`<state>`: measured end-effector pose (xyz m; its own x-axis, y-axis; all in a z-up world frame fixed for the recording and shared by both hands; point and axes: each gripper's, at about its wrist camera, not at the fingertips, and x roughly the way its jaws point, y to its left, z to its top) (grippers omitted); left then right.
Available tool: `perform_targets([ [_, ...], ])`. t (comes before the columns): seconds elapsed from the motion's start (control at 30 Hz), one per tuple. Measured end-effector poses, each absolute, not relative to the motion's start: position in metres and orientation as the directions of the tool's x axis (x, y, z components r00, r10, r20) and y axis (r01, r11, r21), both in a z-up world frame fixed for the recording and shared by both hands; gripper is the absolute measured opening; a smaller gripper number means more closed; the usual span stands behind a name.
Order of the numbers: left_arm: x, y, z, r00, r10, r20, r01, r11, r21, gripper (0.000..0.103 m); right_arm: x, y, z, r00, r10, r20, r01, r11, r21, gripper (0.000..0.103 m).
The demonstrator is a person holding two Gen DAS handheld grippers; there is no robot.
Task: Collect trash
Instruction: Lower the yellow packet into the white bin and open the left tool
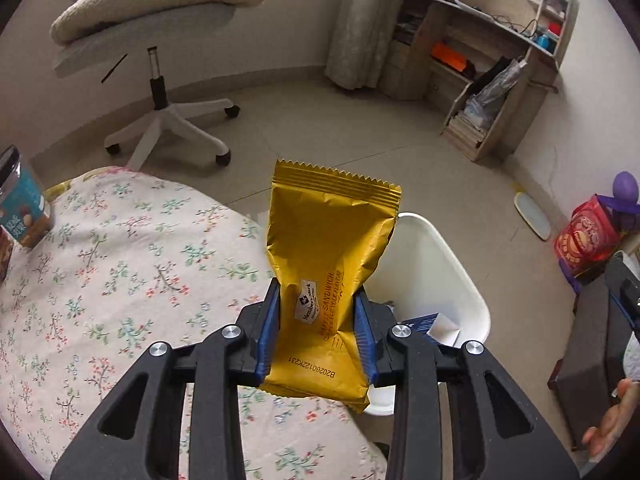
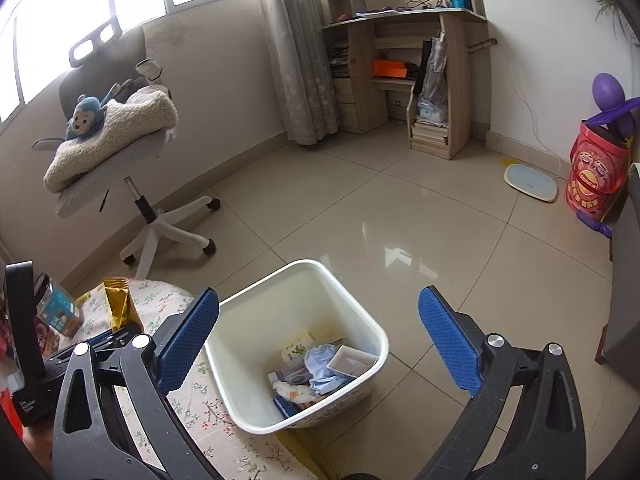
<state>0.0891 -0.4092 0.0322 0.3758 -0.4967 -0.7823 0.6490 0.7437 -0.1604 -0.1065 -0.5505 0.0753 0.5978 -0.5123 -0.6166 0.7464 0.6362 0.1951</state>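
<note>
We carry a wrapper toward the bin.
Left wrist: our left gripper (image 1: 316,332) pinches the yellow snack wrapper (image 1: 330,256) above the tabletop (image 1: 120,280) edge. Right wrist: our right gripper (image 2: 320,336) fingers spread, empty, over the white trash bin (image 2: 260,320).

the yellow snack pack (image 1: 332,280) hides most of the white bin (image 1: 448,280) in the left view. the jar (image 1: 22,204) is cut off by the left edge. the bin's trash (image 2: 316,372) is too jumbled to name.
</note>
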Motion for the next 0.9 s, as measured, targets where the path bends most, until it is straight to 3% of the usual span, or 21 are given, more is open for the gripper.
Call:
perform_targets([
  [0.1,0.082,-0.435,0.035,0.34,-0.53,-0.777,0.674,0.713,-0.193,0.052,-0.121,-0.563,0.079,0.566,-0.565,-0.6,0.788,0.584,0.194,0.096],
  [0.17,0.077,-0.448,0.039,0.315,-0.551,-0.773,0.688,0.693,-0.214,0.055,-0.13,-0.569,0.081,0.555,-0.59,-0.586,0.807,0.554,0.207,0.096],
  [0.4,0.063,-0.438,0.068,0.374,-0.578,-0.726,0.709,0.683,-0.178,0.082,-0.137,-0.561,0.089,0.562,-0.625,-0.541,0.813,0.539,0.222,0.096],
  [0.63,0.058,-0.388,0.105,0.506,-0.588,-0.631,0.674,0.726,-0.137,0.09,-0.134,-0.522,0.109,0.609,-0.662,-0.438,0.786,0.579,0.218,0.096],
  [0.73,0.049,-0.355,0.125,0.623,-0.559,-0.547,0.628,0.774,-0.077,0.096,-0.126,-0.498,0.117,0.643,-0.656,-0.395,0.759,0.614,0.216,0.096],
  [0.9,0.038,-0.286,0.149,0.805,-0.464,-0.37,0.49,0.872,-0.028,0.096,-0.105,-0.455,0.127,0.717,-0.595,-0.364,0.687,0.691,0.225,0.096],
])
